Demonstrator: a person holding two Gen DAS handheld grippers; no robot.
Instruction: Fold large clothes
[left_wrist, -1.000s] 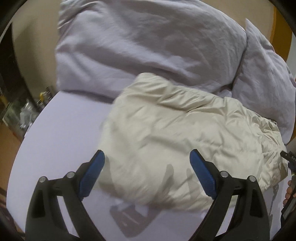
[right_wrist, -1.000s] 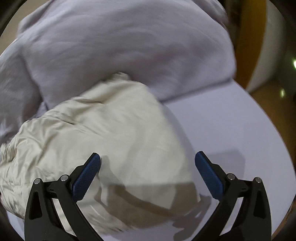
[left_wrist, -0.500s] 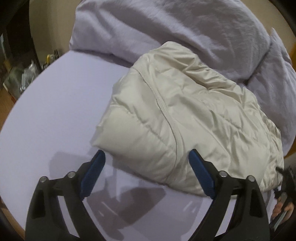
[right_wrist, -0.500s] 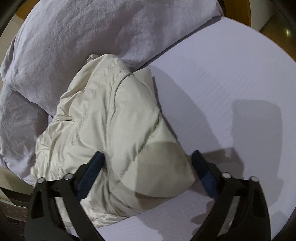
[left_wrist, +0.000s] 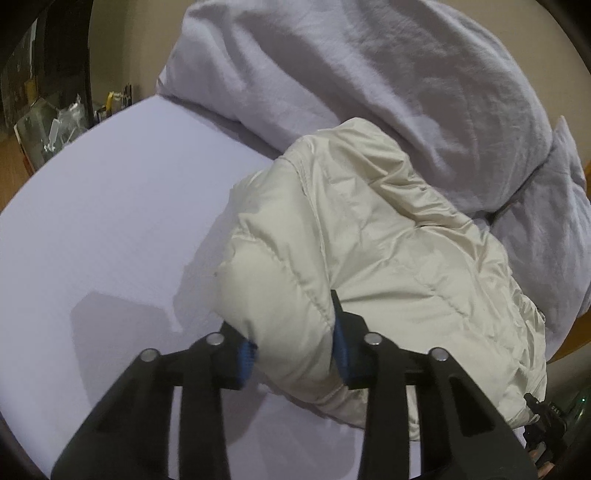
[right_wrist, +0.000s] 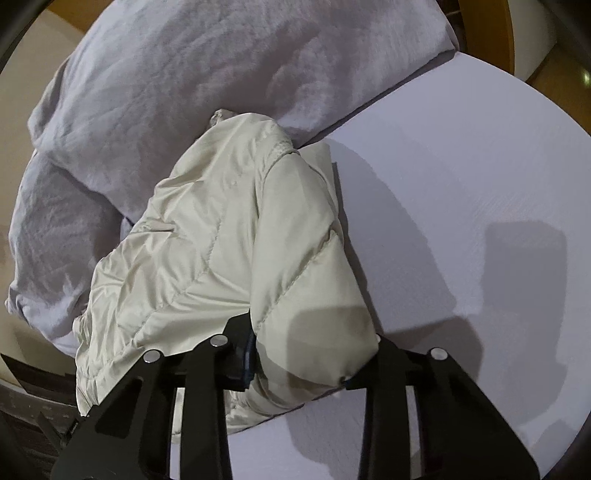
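A cream quilted puffer jacket (left_wrist: 369, 236) lies folded in a bundle on a pale lilac bed sheet (left_wrist: 103, 229), its far end against the pillows. My left gripper (left_wrist: 293, 354) is shut on the jacket's near left corner, the padding bulging between the blue pads. The jacket also shows in the right wrist view (right_wrist: 221, 236). My right gripper (right_wrist: 312, 360) is shut on the jacket's near right corner, with the fabric squeezed between the fingers.
Two large lilac pillows (left_wrist: 369, 74) lie along the head of the bed behind the jacket, also in the right wrist view (right_wrist: 184, 74). Clutter sits on a stand (left_wrist: 48, 122) beyond the bed's left edge. A wooden frame (right_wrist: 484, 29) edges the bed.
Both grippers moved forward and down onto the jacket's near edge and closed on it. One second ago both were open above the jacket.
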